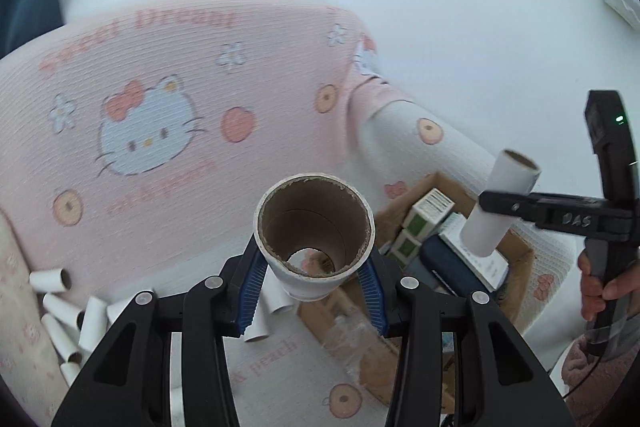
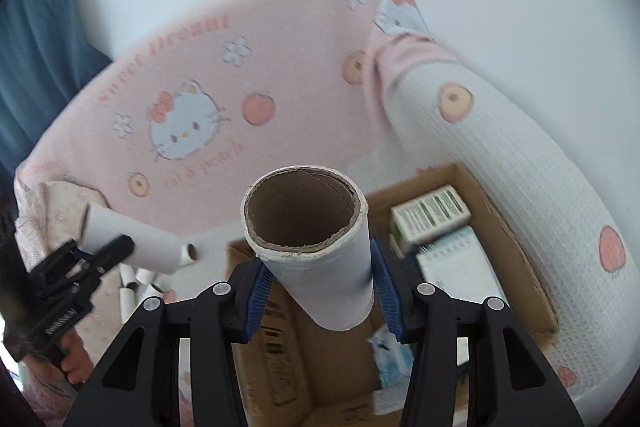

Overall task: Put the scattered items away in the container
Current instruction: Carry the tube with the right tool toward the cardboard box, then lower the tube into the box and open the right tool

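In the left wrist view my left gripper (image 1: pixel 316 267) is shut on a white cardboard tube (image 1: pixel 314 227), whose brown open end faces the camera. To its right my right gripper (image 1: pixel 496 205) grips a second white tube (image 1: pixel 500 203) above an open cardboard box (image 1: pixel 520 267). The right wrist view shows that gripper (image 2: pixel 322 287) shut on its tube (image 2: pixel 316 251) over the box (image 2: pixel 312 367), with the left gripper (image 2: pixel 108 245) and its tube (image 2: pixel 136 243) at the left. Several loose tubes (image 1: pixel 60 311) lie on the pink blanket, seen smaller as loose tubes (image 2: pixel 136 283).
The box holds green-and-white cartons (image 2: pixel 430 215), a spiral notepad (image 2: pixel 456 267) and a blue-white packet (image 2: pixel 390 351). A pink cartoon-cat cushion (image 1: pixel 160 115) rises behind, and a white padded bolster (image 2: pixel 500 155) borders the box. A hand (image 1: pixel 596 287) holds the right gripper's handle.
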`<state>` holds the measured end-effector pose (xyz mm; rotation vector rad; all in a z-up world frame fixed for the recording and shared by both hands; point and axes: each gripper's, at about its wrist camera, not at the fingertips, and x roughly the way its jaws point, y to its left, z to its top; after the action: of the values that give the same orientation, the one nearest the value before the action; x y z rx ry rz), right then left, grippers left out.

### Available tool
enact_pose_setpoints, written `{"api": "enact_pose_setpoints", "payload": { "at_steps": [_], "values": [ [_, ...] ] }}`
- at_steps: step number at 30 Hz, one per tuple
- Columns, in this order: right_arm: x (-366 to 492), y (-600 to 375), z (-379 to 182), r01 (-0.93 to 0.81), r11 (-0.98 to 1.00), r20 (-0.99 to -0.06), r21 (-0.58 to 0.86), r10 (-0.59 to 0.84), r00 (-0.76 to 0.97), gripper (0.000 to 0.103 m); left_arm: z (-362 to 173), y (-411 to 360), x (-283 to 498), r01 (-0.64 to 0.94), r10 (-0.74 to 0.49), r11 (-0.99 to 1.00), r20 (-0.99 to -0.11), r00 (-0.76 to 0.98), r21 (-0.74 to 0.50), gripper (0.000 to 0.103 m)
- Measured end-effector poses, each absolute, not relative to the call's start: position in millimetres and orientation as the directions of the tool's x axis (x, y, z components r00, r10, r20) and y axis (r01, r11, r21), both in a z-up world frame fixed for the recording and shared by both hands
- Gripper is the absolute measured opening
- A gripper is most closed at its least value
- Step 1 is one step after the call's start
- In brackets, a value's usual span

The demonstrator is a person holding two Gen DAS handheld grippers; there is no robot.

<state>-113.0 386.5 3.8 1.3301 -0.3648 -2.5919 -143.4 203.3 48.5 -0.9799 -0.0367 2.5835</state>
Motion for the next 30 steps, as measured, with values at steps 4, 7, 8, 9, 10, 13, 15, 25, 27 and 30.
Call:
{"api": "enact_pose_setpoints", "payload": {
  "at_steps": [4, 7, 8, 9, 10, 13, 15, 25, 27, 30],
  "values": [
    [-128.0, 387.0, -33.0, 0.072, -0.933, -0.815, 0.353, -0.345, -0.465, 0.045, 41.6, 226.5, -159.3, -0.395, 0.391, -0.907, -0.64, -0.661, -0.145, 0.048],
    [-142.3, 378.3, -62.3, 0.084, -0.921, -0.848, 0.38, -0.383, -0.367, 0.045, 34.0, 237.7, -170.7, -0.409, 0.389, -0.903, -0.652, -0.651, -0.131, 0.048],
    [-146.9, 374.3, -70.4, 0.087, -0.922, -0.859, 0.377, -0.383, -0.34, 0.045, 32.1, 239.7, -174.2, -0.416, 0.393, -0.9, -0.652, -0.648, -0.129, 0.048],
    [-152.0, 370.0, -78.5, 0.093, -0.923, -0.869, 0.374, -0.384, -0.312, 0.045, 31.1, 241.1, -176.9, -0.425, 0.4, -0.896, -0.65, -0.646, -0.129, 0.048],
    [-156.4, 366.7, -84.8, 0.099, -0.921, -0.875, 0.376, -0.388, -0.29, 0.045, 30.4, 242.9, -178.7, -0.434, 0.409, -0.891, -0.645, -0.645, -0.13, 0.048],
    [-168.9, 352.8, -105.0, 0.118, -0.91, -0.887, 0.397, -0.414, -0.205, 0.045, 31.2, 243.9, -180.4, -0.452, 0.433, -0.881, -0.619, -0.655, -0.139, 0.048],
    [-173.7, 342.4, -117.4, 0.137, -0.903, -0.893, 0.407, -0.425, -0.148, 0.045, 30.4, 242.4, -181.2, -0.46, 0.45, -0.875, -0.604, -0.657, -0.152, 0.048],
    [-165.3, 310.2, -163.7, 0.237, -0.879, -0.911, 0.413, -0.401, 0.097, 0.045, 19.7, 231.1, -180.0, -0.446, 0.455, -0.876, -0.62, -0.639, -0.182, 0.048],
    [-160.1, 310.4, -173.6, 0.233, -0.883, -0.913, 0.408, -0.387, 0.133, 0.045, 20.7, 228.7, -179.6, -0.441, 0.446, -0.881, -0.617, -0.648, -0.174, 0.048],
    [-155.5, 311.0, -175.7, 0.234, -0.887, -0.918, 0.398, -0.381, 0.114, 0.045, 22.7, 224.5, -180.3, -0.422, 0.431, -0.89, -0.616, -0.659, -0.172, 0.048]
  ]
}}
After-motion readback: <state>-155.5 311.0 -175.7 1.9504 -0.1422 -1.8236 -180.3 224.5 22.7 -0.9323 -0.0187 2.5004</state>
